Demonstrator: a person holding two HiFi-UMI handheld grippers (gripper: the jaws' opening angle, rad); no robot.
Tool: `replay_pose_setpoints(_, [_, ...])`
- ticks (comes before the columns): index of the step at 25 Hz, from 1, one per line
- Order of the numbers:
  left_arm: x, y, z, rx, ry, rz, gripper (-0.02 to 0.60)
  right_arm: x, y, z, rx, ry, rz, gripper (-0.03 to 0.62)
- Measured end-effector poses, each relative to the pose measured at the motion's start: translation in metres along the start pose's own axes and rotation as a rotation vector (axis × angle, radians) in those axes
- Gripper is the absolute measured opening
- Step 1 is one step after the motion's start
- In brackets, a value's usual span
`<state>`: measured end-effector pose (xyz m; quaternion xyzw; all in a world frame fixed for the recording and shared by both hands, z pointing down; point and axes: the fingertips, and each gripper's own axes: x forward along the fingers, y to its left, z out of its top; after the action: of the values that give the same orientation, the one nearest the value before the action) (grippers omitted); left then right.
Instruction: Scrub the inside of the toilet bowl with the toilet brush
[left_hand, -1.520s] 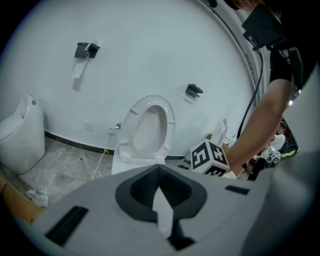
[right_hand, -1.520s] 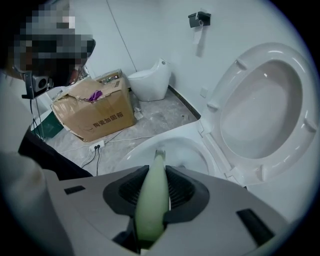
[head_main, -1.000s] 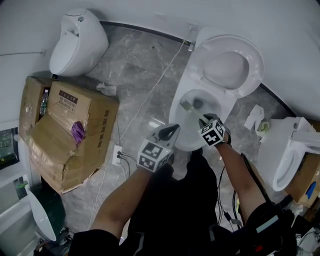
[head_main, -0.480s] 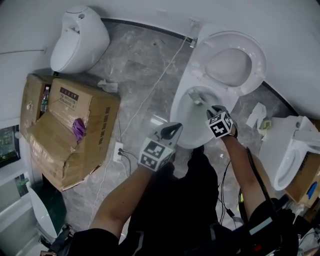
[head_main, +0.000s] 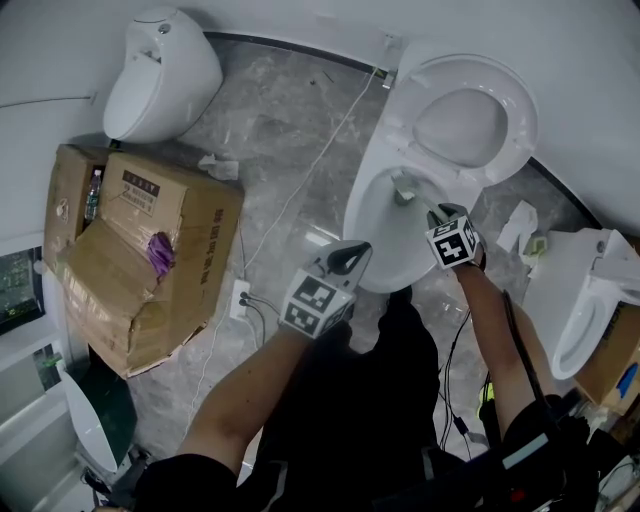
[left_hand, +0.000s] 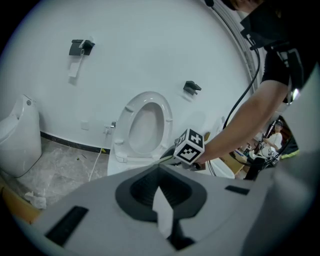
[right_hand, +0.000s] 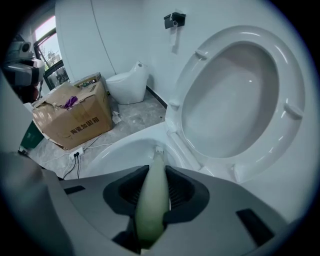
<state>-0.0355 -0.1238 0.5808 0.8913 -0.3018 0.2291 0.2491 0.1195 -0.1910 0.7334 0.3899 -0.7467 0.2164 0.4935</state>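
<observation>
Over the toilet bowl (head_main: 372, 250), a little right of the middle in the head view, the right gripper (head_main: 441, 214) is holding the toilet brush (head_main: 420, 201). Its 2 jaws are pressing on the pale green handle (right_hand: 152, 200) from both sides, and the handle is passing between them and pointing down into the bowl. The brush head (head_main: 403, 187) is sitting inside the bowl at its rear part, touching the inner wall just below the raised seat (head_main: 470, 115).

The left gripper (head_main: 352, 256) is hanging just beside the front left rim of the bowl, over the floor (head_main: 270, 130), and it is not touching the toilet. Its jaws are standing almost together, with only a thin slit between them, and they are holding nothing. It is pointing toward the raised seat and the marker cube of the right gripper.

On the grey marble floor at the left, a torn cardboard box (head_main: 140, 260) is standing. 2 other toilets are showing: 1 by the wall at the upper left (head_main: 160, 70) and 1 at the right edge (head_main: 575, 310). A white cable (head_main: 300, 190) is running across the floor from the wall beside the bowl to a power strip (head_main: 238, 300) near the box.
</observation>
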Motion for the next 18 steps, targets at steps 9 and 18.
replay_pose_setpoints(9, [0.006,-0.010,0.001,0.002,0.008,-0.013,0.009,-0.005,-0.022,-0.022,0.073,0.023,-0.058,0.107])
replay_pose_setpoints(18, [0.009,-0.023,-0.011,0.013,0.040,-0.033,0.009,-0.014,-0.040,-0.041,0.114,0.039,-0.109,0.107])
